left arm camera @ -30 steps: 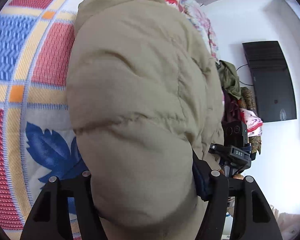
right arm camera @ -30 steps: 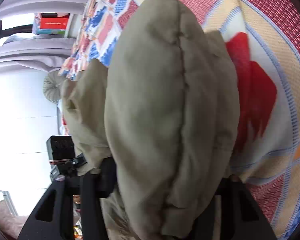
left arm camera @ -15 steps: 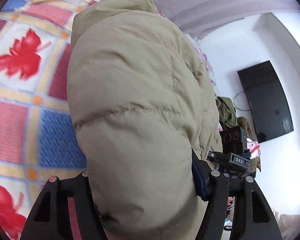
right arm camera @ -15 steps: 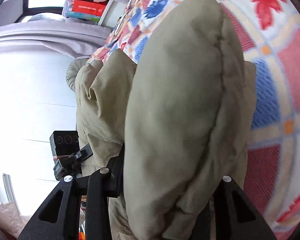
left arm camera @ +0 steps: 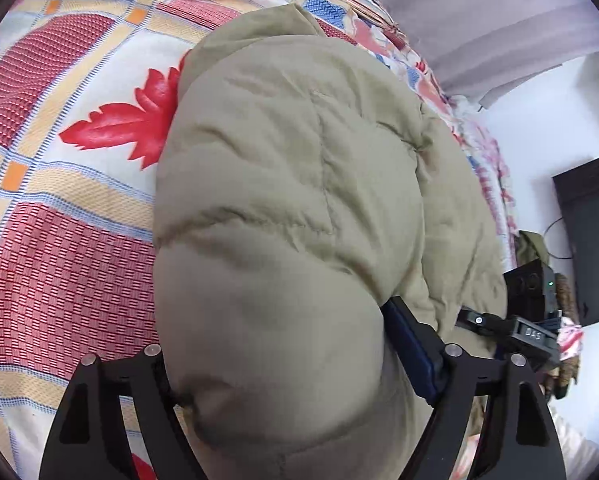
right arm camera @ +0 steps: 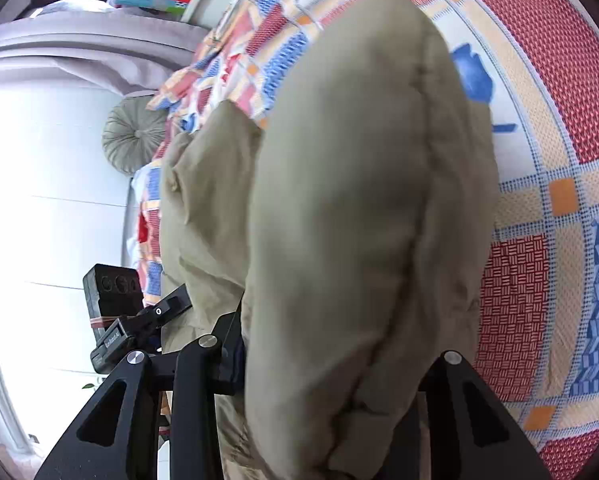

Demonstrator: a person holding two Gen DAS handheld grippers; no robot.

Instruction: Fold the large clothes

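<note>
In the left wrist view, the left gripper is clenched on a thick fold of the puffy, quilted khaki-beige padded coat, which bulges from 6 o'clock up toward 12. The patchwork bedspread of red, blue and cream woven squares with leaf prints lies behind it from 7 to 1 o'clock. A black flat wall screen sits at 3 o'clock. In the right wrist view, the right gripper grasps another stitched, pillowy bulge of the coat, filling the centre. A round pleated grey-green cushion sits at 10 o'clock.
</note>
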